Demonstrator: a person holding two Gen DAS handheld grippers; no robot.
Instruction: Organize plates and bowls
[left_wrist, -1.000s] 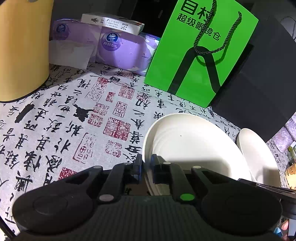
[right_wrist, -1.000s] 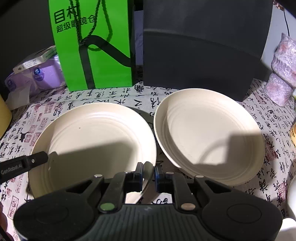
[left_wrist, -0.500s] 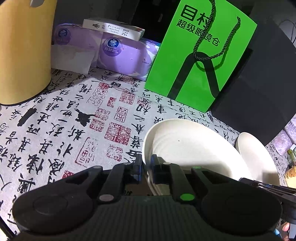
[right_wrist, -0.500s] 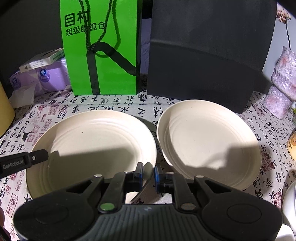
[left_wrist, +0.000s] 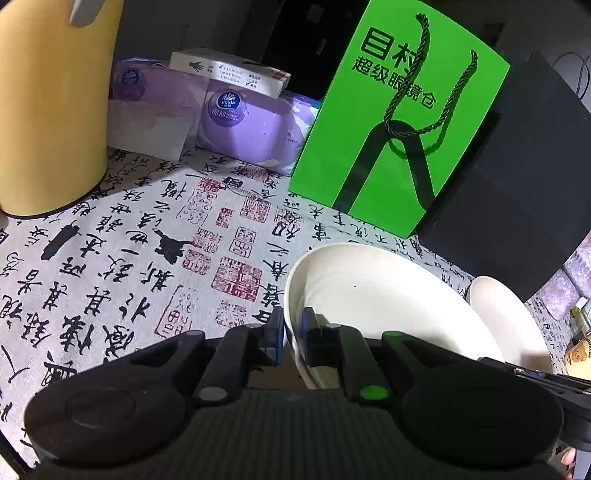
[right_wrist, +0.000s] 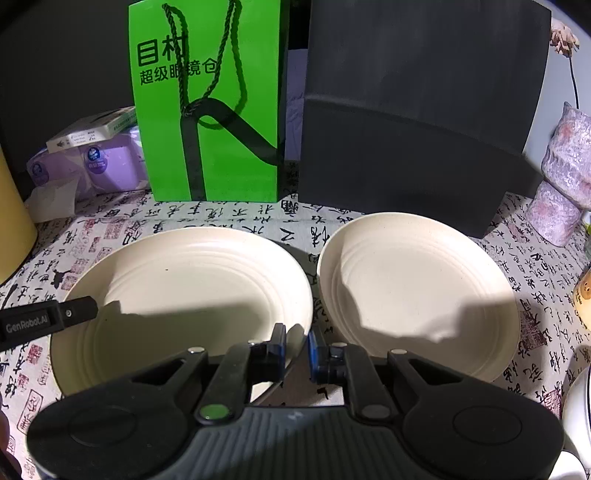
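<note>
Two cream plates sit side by side on a cloth (right_wrist: 236, 221) covered in black and red writing. They are close to each other but not touching.

The left gripper (left_wrist: 292, 332) is closed on the rim of the left plate (left_wrist: 369, 295). One finger sits inside the plate and the other sits outside, with the rim pinched between them. In the right wrist view, the tip of that gripper shows at the left edge, reaching over the same plate (right_wrist: 192, 280).

The right gripper (right_wrist: 296, 347) is closed on the other side of this same plate. Its fingers pinch the rim at the near right edge. So both grippers hold one plate, one on each side.

The right plate (right_wrist: 413, 291) lies just beside it, with nothing touching it. A shadow falls across the near half of both plates.

Behind the plates stands a green bag (right_wrist: 210, 110) with a rope handle. Next to the bag, on its right, stands a black box (right_wrist: 417, 118). A yellow tub (left_wrist: 51, 103) stands at the far left. Purple tissue packs (left_wrist: 243, 129) lie between the tub and the bag, with a small white box (left_wrist: 229, 72) on top of them. A pink vase (right_wrist: 565, 177) stands at the far right.
</note>
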